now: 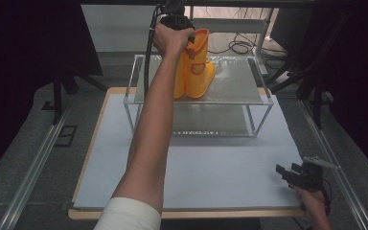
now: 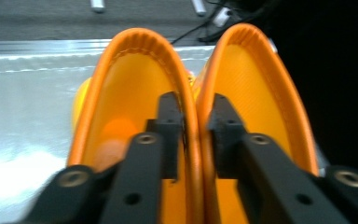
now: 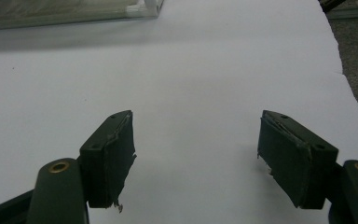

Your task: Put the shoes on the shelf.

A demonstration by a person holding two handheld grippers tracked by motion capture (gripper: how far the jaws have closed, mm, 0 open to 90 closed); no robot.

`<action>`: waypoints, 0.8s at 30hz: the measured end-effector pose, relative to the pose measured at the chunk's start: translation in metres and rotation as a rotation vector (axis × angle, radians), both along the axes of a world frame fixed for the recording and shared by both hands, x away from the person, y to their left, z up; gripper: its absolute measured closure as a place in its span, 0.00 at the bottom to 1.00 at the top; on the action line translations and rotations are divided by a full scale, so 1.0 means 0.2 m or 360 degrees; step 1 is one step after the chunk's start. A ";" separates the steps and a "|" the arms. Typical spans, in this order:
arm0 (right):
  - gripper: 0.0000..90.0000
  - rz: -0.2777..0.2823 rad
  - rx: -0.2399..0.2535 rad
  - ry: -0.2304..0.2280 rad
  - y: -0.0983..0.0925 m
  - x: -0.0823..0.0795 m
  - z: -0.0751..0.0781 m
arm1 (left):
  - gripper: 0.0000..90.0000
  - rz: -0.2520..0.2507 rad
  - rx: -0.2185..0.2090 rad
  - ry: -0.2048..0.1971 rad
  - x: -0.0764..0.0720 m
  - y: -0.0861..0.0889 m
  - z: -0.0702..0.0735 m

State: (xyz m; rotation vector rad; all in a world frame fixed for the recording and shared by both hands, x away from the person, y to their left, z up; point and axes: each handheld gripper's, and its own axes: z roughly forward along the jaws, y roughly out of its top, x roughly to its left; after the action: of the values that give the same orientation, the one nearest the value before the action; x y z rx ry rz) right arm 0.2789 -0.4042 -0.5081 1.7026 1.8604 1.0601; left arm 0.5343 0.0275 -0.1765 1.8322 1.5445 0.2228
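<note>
A pair of orange rubber boots [image 1: 197, 67] stands upright on the top shelf of a metal rack [image 1: 239, 84]. My left gripper [image 1: 189, 39] reaches over them from above, held at the end of an outstretched arm. In the left gripper view, the left gripper [image 2: 196, 123] is shut on the two touching inner rims, one jaw inside the left boot [image 2: 121, 88] and one inside the right boot [image 2: 261, 84]. My right gripper [image 1: 283, 171] rests low at the table's front right corner. The right gripper [image 3: 196, 154] is open over bare white tabletop, with nothing between its jaws.
The rack has a lower shelf [image 1: 211, 122] and thin white legs, and stands at the back of the white table [image 1: 220, 167]. Grey floor and rails [image 1: 33, 163] flank the table. Cables [image 1: 239, 47] lie on the floor behind the rack.
</note>
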 end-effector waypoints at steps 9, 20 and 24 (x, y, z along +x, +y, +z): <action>0.30 0.0009 -0.0007 -0.0004 0.01 0.00 0.00 | 0.46 -0.0005 -0.0069 -0.0087 -0.02 -0.01 0.07; 0.30 0.0011 -0.0012 -0.0008 0.01 0.00 0.00 | 0.46 -0.0095 -0.0090 -0.0156 -0.14 0.08 0.17; 0.30 0.0009 -0.0017 -0.0013 0.02 0.00 0.00 | 0.60 -0.0181 -0.0100 -0.0257 -0.23 0.14 0.21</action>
State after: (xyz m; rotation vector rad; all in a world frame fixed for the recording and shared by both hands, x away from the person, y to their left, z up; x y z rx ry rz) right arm 0.2783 -0.4011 -0.5072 1.6854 1.8635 1.0557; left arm 0.4877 0.0555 -0.1348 1.8003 1.3187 0.2590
